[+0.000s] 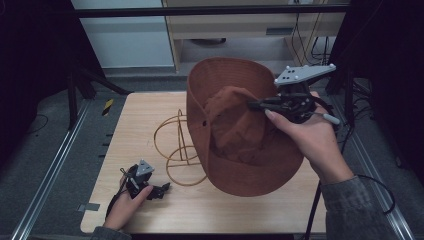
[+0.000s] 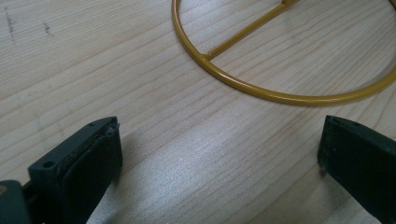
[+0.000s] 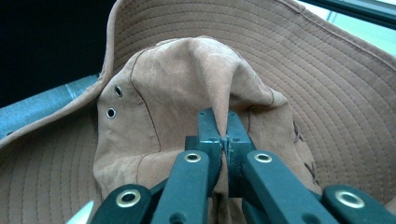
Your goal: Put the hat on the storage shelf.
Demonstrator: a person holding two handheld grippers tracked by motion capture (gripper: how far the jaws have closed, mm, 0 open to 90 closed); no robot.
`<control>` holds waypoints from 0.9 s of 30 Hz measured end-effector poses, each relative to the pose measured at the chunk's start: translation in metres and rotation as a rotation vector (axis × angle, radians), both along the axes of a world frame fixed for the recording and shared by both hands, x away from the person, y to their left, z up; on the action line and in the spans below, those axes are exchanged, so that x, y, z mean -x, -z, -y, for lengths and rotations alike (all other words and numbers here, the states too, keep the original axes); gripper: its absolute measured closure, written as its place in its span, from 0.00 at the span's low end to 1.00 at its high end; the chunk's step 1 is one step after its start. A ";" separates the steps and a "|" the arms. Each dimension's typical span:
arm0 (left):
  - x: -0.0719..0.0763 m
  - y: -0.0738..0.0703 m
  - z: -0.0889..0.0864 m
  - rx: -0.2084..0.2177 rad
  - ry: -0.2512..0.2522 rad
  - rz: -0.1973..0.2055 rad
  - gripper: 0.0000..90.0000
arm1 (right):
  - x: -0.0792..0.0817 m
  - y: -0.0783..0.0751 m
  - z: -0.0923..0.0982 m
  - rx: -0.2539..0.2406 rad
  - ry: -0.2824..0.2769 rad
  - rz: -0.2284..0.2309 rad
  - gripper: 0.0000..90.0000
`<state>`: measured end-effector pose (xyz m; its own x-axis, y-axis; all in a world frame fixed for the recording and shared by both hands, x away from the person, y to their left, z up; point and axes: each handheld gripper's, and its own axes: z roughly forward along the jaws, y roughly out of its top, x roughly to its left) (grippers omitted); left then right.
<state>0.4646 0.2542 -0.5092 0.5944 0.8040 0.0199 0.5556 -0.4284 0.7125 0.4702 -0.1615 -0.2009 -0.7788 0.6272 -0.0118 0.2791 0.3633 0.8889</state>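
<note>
A brown wide-brimmed hat [image 1: 235,130] hangs tilted above the table, its crown pinched in a fold. My right gripper [image 1: 255,105] is shut on that crown fabric [image 3: 187,84], with the jaws pressed together on it; the brim [image 3: 327,65] spreads behind. A yellow wire stand [image 1: 175,145] stands on the table at the hat's left, partly hidden by the brim. My left gripper [image 1: 164,189] rests low at the table's front left, open, with bare wood between its jaws [image 2: 219,158]. The stand's round base ring [image 2: 261,88] lies just ahead of it.
The light wooden table [image 1: 150,210] has metal rails along both sides on the floor. A cabinet and cables stand beyond the far edge. A black cable trails from the right gripper over the table's right side.
</note>
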 end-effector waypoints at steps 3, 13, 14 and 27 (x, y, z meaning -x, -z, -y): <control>0.000 0.000 0.000 0.000 0.000 -0.001 0.00 | -0.002 -0.001 -0.009 -0.004 -0.006 0.008 0.99; 0.000 0.000 0.000 0.000 0.002 -0.004 0.00 | -0.012 0.003 -0.036 -0.044 -0.035 0.006 0.99; 0.000 0.000 0.000 0.000 0.002 -0.004 0.00 | -0.013 0.004 -0.039 -0.050 -0.038 0.004 0.99; 0.000 0.000 0.000 0.000 0.003 -0.006 0.00 | -0.025 -0.001 -0.060 -0.039 -0.042 0.005 0.99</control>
